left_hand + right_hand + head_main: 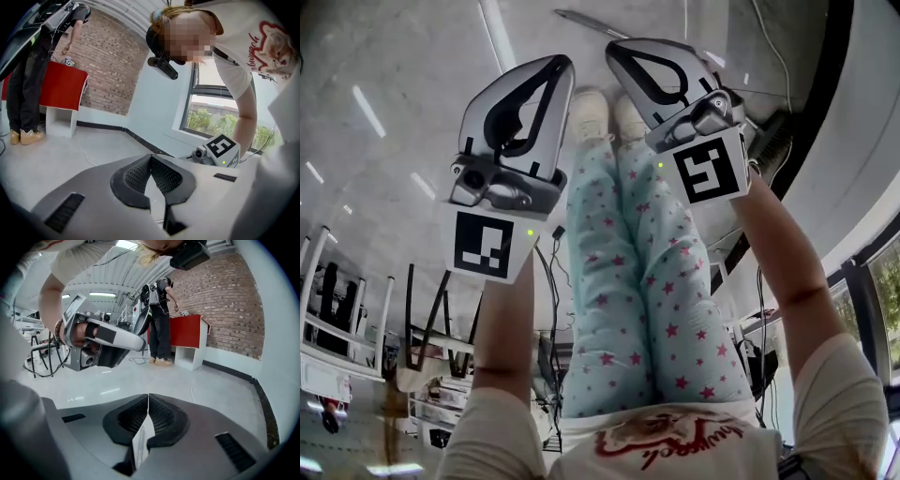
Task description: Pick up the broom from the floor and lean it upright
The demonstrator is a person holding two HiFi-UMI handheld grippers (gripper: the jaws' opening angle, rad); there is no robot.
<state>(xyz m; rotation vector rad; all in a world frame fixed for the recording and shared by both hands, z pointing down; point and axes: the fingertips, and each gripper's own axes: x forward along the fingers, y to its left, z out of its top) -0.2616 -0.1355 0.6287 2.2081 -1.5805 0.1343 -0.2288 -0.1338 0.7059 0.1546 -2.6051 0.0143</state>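
Observation:
In the head view my left gripper (563, 64) and right gripper (613, 47) hang side by side above the grey floor, in front of my star-patterned trouser legs (637, 291) and white shoes (591, 112). Both pairs of jaws are shut tip to tip with nothing between them, as the left gripper view (149, 157) and the right gripper view (148, 395) also show. A thin grey rod (589, 23), perhaps the broom's handle, lies on the floor beyond the shoes. A dark bristly shape (773, 141) sits by the right wall. Neither gripper touches them.
A person in black (159, 329) stands by a red-and-white cabinet (190, 341) against the brick wall (225, 305). A thin cable (193, 392) lies on the floor. Chairs and tables (356, 328) stand at the left. A dark skirting (825, 103) runs along the white wall.

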